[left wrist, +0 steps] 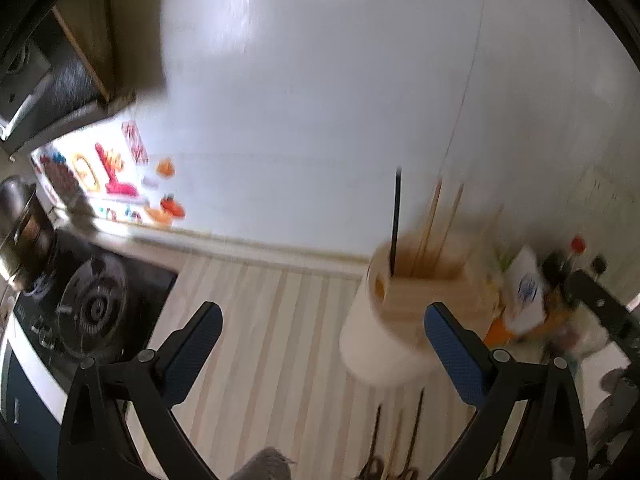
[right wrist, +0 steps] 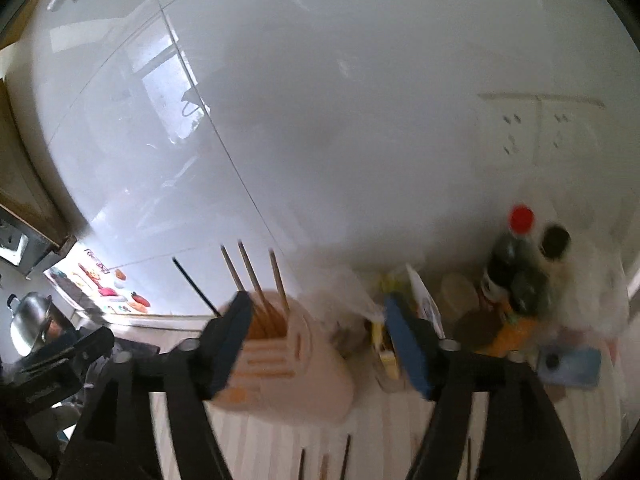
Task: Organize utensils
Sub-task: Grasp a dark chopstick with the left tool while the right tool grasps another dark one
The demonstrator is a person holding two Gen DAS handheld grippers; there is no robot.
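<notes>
Both grippers, left [left wrist: 322, 346] and right [right wrist: 316, 336], gape empty; loose chopsticks [right wrist: 324, 462] lie lengthwise below the right, holder [right wrist: 288, 360] just ahead.

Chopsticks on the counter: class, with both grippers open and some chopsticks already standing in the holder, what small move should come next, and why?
Probably lower the right gripper toward the loose chopsticks lying on the striped counter in front of the holder. Both it and the left gripper are open and hold nothing, while several chopsticks already stand in the holder. The blur makes their exact number uncertain.
</notes>
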